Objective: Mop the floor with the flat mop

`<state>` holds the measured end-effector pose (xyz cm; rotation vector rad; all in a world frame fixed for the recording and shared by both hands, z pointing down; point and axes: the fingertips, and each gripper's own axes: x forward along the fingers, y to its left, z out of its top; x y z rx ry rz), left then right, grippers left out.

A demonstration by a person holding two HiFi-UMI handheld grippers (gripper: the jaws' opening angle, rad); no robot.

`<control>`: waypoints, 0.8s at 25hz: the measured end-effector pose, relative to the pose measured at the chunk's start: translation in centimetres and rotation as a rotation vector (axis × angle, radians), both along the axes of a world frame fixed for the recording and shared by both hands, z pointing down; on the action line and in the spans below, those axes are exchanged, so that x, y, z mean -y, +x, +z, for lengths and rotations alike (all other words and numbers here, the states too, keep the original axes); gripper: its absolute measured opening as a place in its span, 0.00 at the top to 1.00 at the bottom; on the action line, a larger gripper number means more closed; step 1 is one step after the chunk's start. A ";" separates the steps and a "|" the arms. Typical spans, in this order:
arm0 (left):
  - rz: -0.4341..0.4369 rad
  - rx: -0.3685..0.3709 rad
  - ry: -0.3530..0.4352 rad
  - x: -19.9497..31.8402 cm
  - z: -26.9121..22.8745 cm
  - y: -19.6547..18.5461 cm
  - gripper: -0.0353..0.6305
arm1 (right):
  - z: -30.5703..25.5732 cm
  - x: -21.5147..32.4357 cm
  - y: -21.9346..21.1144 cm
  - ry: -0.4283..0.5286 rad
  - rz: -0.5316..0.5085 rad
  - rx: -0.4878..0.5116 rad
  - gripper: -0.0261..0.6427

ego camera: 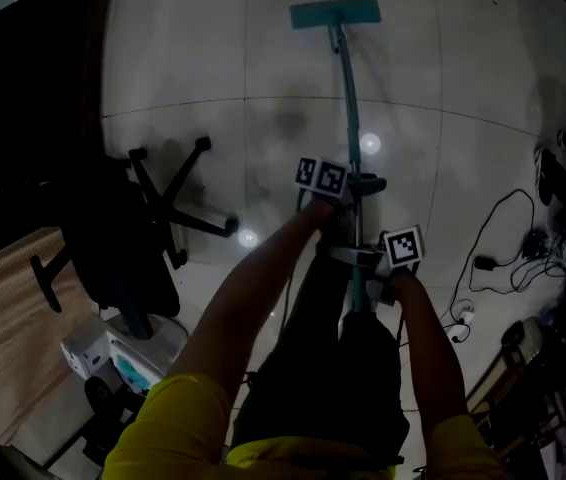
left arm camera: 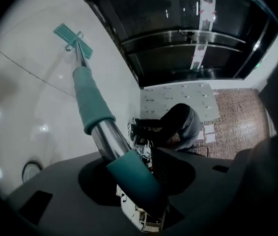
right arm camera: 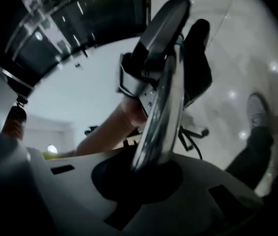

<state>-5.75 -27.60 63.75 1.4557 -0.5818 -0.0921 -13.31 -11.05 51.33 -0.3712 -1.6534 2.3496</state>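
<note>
Landmark office chair (ego camera: pixel 133 238) | flat mop (ego camera: pixel 334 13) head on floor (ego camera: pixel 183 58) beyond and right of chair; handle (ego camera: pixel 348 98) runs straight back toward person | left gripper (ego camera: pixel 356 183) right of chair, clamped on handle, nearer the head; right gripper (ego camera: pixel 360 260) rearward, clamped likewise | teal sleeve (left arm camera: pixel 131 173) inside left grip shows only in left gripper view

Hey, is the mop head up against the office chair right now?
No, the teal mop head lies on open floor tiles far ahead, well apart from the office chair at the left.
</note>
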 end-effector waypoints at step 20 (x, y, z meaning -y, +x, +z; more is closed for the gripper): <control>-0.015 0.028 0.045 7.3 1.8 -1.8 0.66 | 3.8 7.0 -0.8 0.175 -0.115 -0.071 0.94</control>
